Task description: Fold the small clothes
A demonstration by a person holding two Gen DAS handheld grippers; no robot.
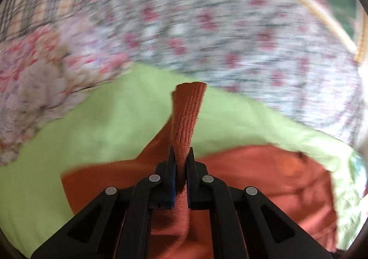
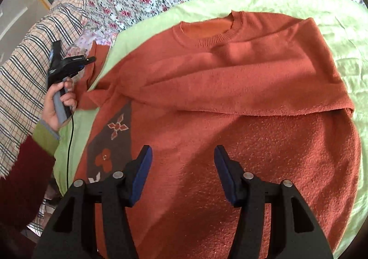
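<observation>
The left tool (image 1: pixel 181 157) pinches the orange sweater's (image 2: pixel 230 88) ribbed cuff (image 1: pixel 187 116); the right tool (image 2: pixel 182 155) hangs spread above its body.

from the left gripper (image 1: pixel 181 162) we looked steeply down, close over the orange sweater (image 1: pixel 264 178), view blurred. from the right gripper (image 2: pixel 182 176) we looked down from farther back. both views shared sweater and green sheet (image 2: pixel 287 1), toward twelve o'clock.

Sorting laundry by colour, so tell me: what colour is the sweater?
Rust orange sweater, clearest in the right wrist view.
</observation>
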